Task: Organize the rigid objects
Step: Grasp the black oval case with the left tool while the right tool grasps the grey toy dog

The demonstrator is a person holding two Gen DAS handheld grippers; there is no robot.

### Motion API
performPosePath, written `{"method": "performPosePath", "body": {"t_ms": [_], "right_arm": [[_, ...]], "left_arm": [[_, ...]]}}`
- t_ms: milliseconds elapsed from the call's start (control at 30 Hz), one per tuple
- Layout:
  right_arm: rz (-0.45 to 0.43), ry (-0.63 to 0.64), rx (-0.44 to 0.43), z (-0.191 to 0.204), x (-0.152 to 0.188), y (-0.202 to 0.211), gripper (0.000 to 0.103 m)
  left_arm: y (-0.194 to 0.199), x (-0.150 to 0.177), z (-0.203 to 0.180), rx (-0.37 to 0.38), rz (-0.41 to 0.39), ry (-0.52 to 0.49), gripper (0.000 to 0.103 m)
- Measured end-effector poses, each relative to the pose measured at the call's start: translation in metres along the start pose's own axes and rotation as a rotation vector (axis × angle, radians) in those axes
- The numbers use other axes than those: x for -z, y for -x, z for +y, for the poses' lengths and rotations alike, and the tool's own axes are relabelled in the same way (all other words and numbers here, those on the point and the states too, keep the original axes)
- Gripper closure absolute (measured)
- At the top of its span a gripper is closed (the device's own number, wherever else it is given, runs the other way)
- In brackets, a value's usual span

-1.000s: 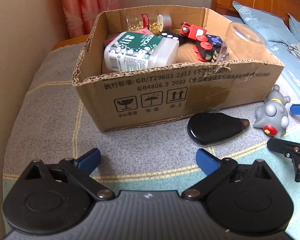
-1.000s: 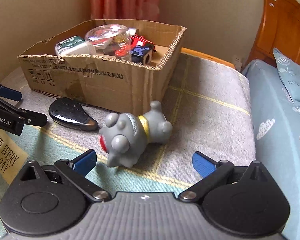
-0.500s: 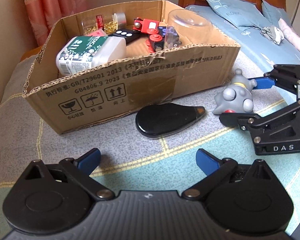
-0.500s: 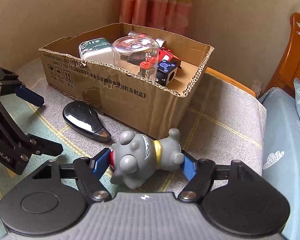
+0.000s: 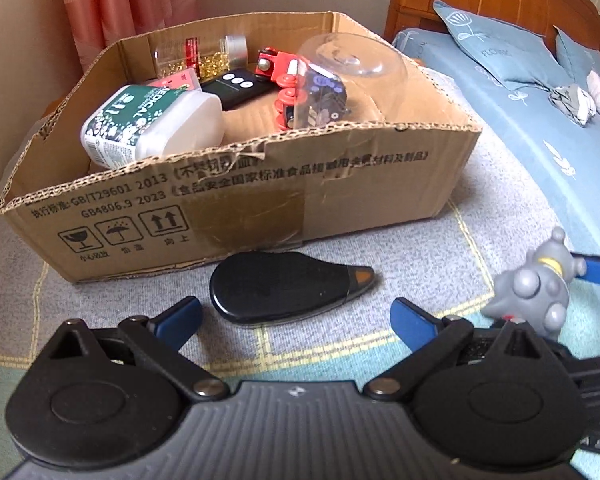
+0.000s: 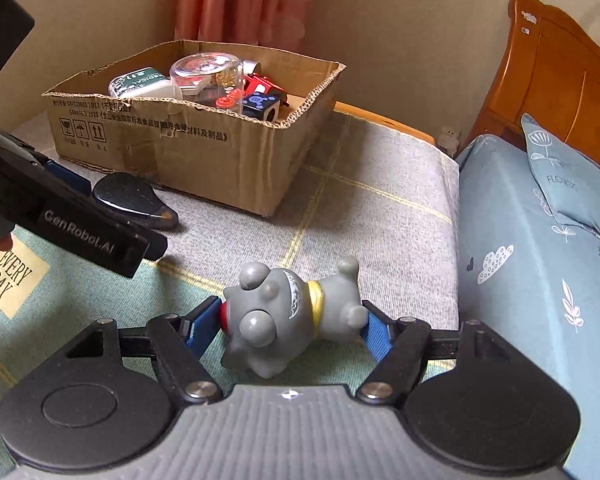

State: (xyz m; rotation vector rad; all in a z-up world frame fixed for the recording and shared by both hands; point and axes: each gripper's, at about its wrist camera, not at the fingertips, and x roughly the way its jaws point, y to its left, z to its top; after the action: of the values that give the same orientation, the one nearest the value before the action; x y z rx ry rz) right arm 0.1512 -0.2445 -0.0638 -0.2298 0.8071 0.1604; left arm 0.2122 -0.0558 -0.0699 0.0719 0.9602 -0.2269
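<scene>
One cardboard box sits on the grey blanket, bare cloth open to its right. Just before it lies one black teardrop case, between the left gripper's wide-apart fingers, untouched. Right gripper has closed, clamped on one grey toy figure.

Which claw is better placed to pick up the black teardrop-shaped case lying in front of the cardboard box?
Left. The left claw stands open with the black case straight ahead between its fingers. The right claw is already shut on the grey toy.
</scene>
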Motion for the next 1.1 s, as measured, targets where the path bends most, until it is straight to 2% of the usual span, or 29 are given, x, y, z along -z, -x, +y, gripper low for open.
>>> {"method": "performPosePath", "body": {"t_ms": [233,300,400,533,767,867,933,1100], "right_arm": [[-0.015,-0.041,-0.021,-0.005,0.007,0.000,0.025],[-0.021,-0.037,-0.021,-0.004,0.007,-0.001,0.024],[-0.021,-0.035,-0.033,-0.006,0.007,-0.003,0.024],[-0.024,-0.029,-0.042,-0.009,0.008,-0.007,0.016],[-0.032,-0.016,-0.067,-0.014,0.003,-0.008,0.011],[-0.029,-0.014,-0.082,-0.016,0.001,-0.009,0.013],[-0.019,-0.003,-0.082,-0.014,-0.001,-0.010,0.024],[-0.005,0.039,-0.070,-0.007,-0.002,-0.010,0.026]], "left_arm": [[-0.010,-0.007,-0.010,-0.058,-0.030,0.035,0.006],[-0.009,-0.007,-0.011,-0.064,-0.037,0.040,0.012],[-0.007,-0.006,-0.013,-0.061,-0.046,0.034,0.013],[-0.008,-0.008,-0.017,-0.051,-0.048,0.017,0.013],[-0.005,-0.005,-0.012,-0.020,-0.049,-0.027,0.013],[-0.005,-0.004,-0.011,0.002,-0.055,-0.058,0.013],[-0.004,-0.003,-0.011,0.018,-0.056,-0.078,0.013],[-0.002,-0.002,-0.008,0.037,-0.048,-0.100,0.014]]}}
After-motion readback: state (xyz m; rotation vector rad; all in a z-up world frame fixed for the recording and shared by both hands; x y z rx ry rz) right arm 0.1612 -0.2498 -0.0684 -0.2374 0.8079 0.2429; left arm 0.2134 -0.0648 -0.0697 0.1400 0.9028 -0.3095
